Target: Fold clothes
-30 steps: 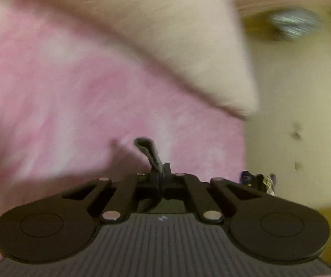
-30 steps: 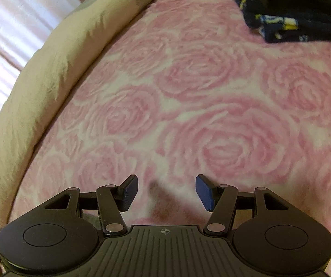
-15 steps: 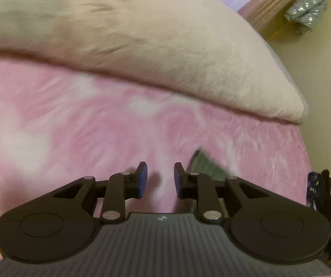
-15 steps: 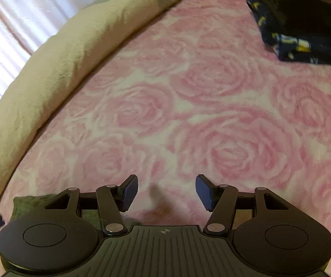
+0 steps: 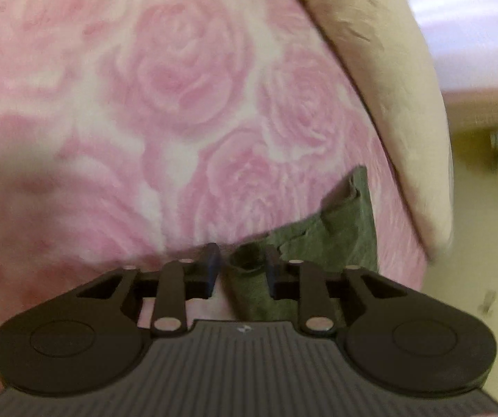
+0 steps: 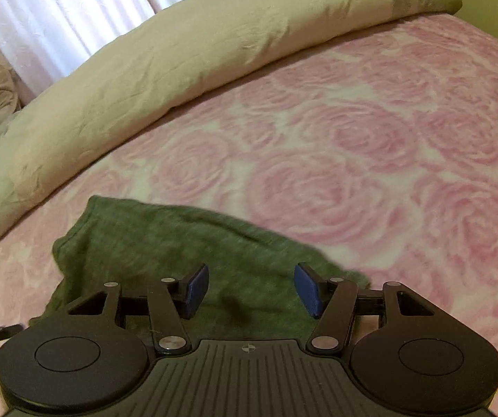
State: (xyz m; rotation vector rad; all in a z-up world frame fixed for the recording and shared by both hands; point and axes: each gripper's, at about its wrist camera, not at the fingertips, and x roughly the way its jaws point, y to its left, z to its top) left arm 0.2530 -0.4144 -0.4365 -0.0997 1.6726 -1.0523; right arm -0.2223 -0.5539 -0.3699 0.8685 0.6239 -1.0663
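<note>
Green garment (image 6: 179, 243): we see it directly under both grippers, long axis left-right.
Right gripper (image 6: 251, 288): fingers wide, empty.
Left gripper (image 5: 242, 269): fingers narrow, straddling its edge.

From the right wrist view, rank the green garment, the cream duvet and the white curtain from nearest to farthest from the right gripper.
1. The green garment: lying flat directly under and ahead of the open right gripper.
2. The cream duvet: bunched along the bed's far-left edge.
3. The white curtain: behind the duvet, upper left.
</note>
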